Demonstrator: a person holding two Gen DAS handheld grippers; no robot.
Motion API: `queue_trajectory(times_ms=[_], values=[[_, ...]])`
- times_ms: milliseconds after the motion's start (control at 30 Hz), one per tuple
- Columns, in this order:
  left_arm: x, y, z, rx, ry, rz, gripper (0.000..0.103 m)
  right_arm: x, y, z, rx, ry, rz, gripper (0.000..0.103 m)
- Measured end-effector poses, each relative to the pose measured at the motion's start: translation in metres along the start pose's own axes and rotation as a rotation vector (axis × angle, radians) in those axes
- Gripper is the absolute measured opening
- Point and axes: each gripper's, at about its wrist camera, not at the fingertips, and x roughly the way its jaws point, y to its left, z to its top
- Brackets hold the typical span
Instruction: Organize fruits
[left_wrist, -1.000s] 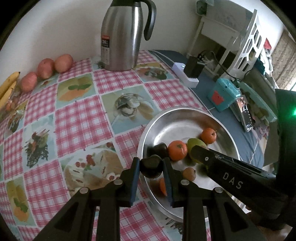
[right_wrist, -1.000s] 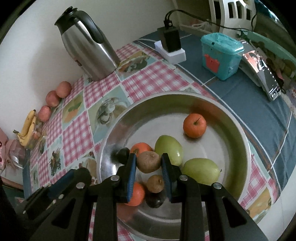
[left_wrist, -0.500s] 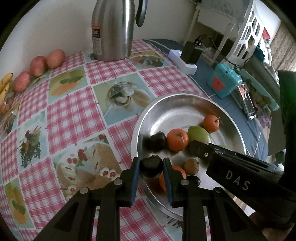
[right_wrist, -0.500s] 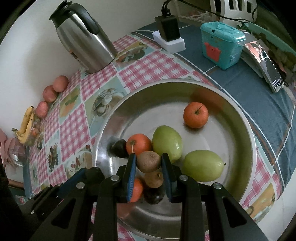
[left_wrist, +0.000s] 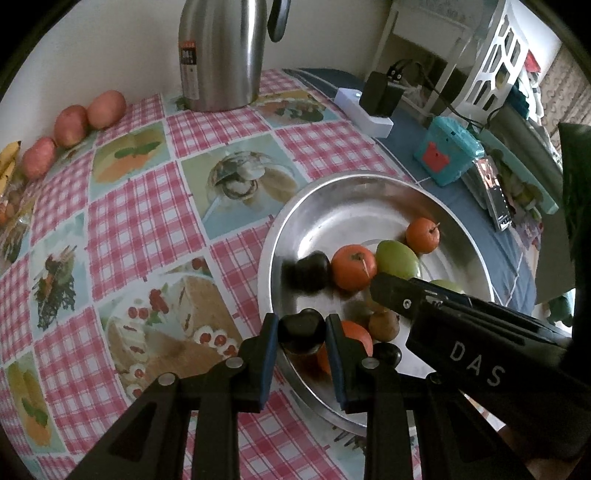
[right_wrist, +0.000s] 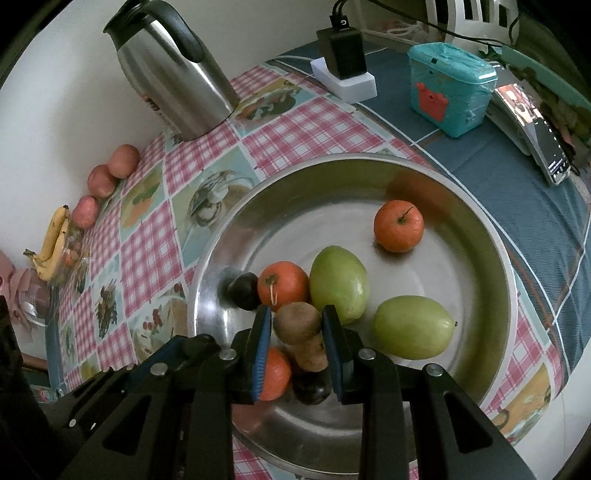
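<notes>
Checked pink-and-picture cloth over the table (left_wrist: 147, 229), pale wall behind. Left tongs (left_wrist: 301, 332) clamped on a dark plum (left_wrist: 301, 326), held over the near-left rim of the steel bowl (left_wrist: 288, 229). Right tongs (right_wrist: 298, 325) closed on a brown kiwi (right_wrist: 297, 322), poised above the fruit in the same bowl. Directly under the right tongs: a second kiwi (right_wrist: 312, 354), a dark plum (right_wrist: 310, 387) and an orange (right_wrist: 275, 373) bunched together at the near side of the bowl. Just beyond the tongs: another orange (right_wrist: 282, 286) touching a green mango (right_wrist: 340, 282), with a further dark plum (right_wrist: 243, 290) on its left. Second green mango (right_wrist: 413, 326) lying to the right, apart from the first. Lone orange with stem (right_wrist: 398, 226) farther back in the bowl, well apart from the cluster. Outside the bowl: steel thermos jug (right_wrist: 170, 70) near the wall, three reddish apples (right_wrist: 101, 181) in a row along the wall edge, bananas (right_wrist: 51, 245) past them. On the blue cloth to the right: white power strip with black adapter (right_wrist: 345, 72), teal box (right_wrist: 450, 86), phone (right_wrist: 550, 147) leaning beside it.
</notes>
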Motion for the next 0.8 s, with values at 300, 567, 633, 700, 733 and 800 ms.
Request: queue_trajectory(times_ms=[300, 567, 633, 700, 733, 800], values=[[-0.008, 0.003, -0.003, -0.015, -0.015, -0.017, 0.051, 0.000, 0.000, -0.001, -0.009, 0.001, 0.004, 0.041], [-0.023, 0.011, -0.012, -0.037, -0.022, 0.025, 0.069, -0.007, -0.002, -0.005, -0.020, -0.014, 0.011, 0.042], [-0.028, 0.019, -0.017, -0.061, -0.018, 0.046, 0.075, -0.011, -0.002, -0.007, -0.029, -0.020, 0.009, 0.047], [-0.033, 0.031, -0.024, -0.103, -0.013, 0.079, 0.080, -0.015, -0.001, -0.012, -0.035, -0.024, 0.009, 0.055], [-0.034, 0.035, -0.026, -0.116, -0.011, 0.090, 0.084, -0.017, -0.001, -0.014, -0.039, -0.025, 0.009, 0.057], [-0.040, 0.047, -0.033, -0.159, -0.016, 0.136, 0.090, -0.019, 0.000, -0.019, -0.054, -0.024, 0.007, 0.059]])
